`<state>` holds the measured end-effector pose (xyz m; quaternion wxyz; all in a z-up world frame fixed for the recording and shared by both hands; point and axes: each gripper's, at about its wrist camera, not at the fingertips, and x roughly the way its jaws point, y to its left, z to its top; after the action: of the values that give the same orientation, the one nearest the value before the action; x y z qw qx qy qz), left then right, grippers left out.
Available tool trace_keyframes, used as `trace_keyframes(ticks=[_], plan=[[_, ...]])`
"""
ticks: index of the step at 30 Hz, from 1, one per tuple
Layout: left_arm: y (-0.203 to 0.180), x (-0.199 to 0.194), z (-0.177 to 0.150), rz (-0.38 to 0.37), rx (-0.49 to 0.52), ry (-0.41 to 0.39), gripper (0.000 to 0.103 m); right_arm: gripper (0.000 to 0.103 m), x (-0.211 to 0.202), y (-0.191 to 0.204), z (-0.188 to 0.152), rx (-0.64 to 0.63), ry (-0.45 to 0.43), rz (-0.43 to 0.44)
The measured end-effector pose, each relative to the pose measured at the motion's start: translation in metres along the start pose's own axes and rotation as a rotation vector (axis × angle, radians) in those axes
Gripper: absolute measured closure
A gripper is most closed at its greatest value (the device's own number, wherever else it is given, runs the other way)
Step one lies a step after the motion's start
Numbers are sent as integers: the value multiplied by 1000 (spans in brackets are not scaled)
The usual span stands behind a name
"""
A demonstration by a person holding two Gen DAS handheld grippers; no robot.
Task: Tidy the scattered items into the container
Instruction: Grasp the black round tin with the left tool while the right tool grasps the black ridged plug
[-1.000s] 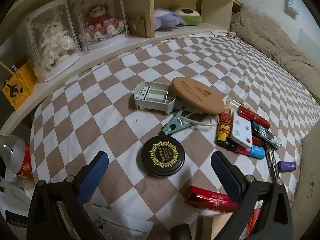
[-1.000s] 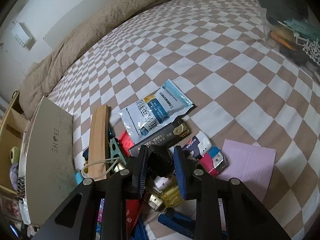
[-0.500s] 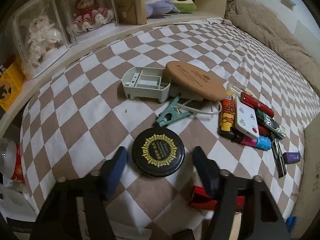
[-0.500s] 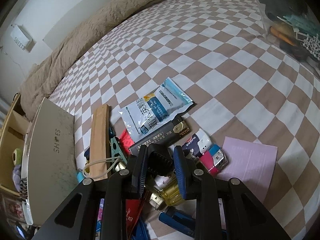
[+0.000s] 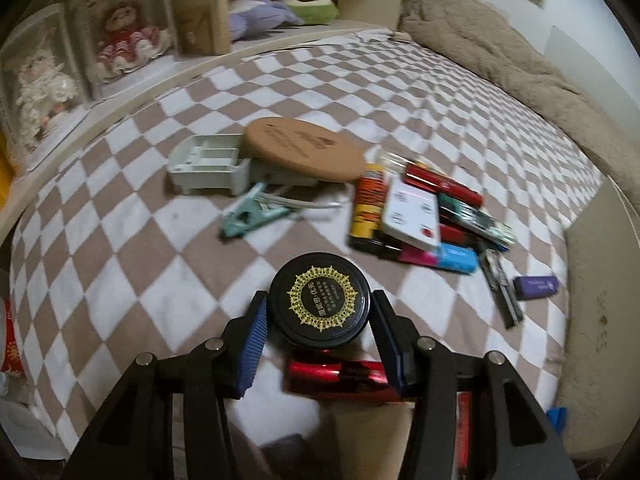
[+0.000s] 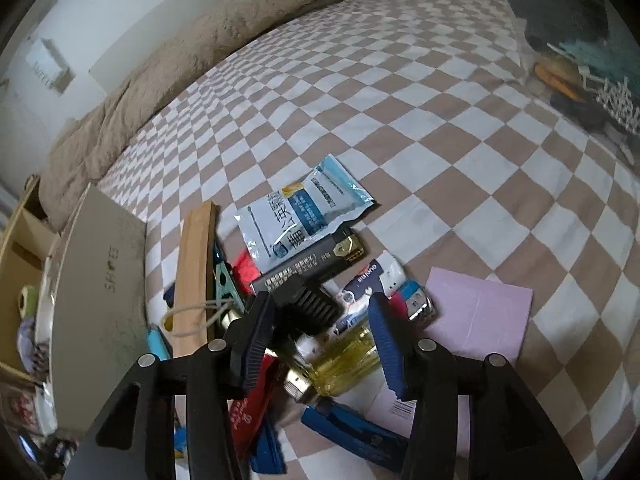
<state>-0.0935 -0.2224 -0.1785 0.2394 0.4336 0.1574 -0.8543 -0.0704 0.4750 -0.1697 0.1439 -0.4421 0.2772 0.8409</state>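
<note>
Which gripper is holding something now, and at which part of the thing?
The left gripper is shut on the round black tin, pads at its opposite sides. The right gripper is opening around a yellow bottle, gripping nothing.

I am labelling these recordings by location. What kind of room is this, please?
Most likely a bedroom at home. The items lie on a checkered bed sheet, a rumpled beige blanket runs along the wall, and a wooden shelf beside the bed holds boxed dolls and soft toys.
</note>
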Motion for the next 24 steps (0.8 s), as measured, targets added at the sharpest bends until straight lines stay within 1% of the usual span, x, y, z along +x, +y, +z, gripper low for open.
trace_keyframes(ticks=[4,7,11,16,20,24], plan=[[-9,-4,-1,-36,21,-2,53,53,-3,1,-4,-30,7,9],[-14,-6,-2,-45,37,-4,53,54,0,5,-3,-51,11,-9],[-18,-7,-5,-59,41,3,53,54,6,18,-4,-134,21,-51],[-21,-8,-5,-68,50,2,53,54,10,26,-4,-219,2,-119],[-21,-8,-5,-73,47,6,53,54,12,19,2,-211,-14,-151],[-20,-8,-5,-76,40,8,53,54,11,11,5,-183,-23,-145]])
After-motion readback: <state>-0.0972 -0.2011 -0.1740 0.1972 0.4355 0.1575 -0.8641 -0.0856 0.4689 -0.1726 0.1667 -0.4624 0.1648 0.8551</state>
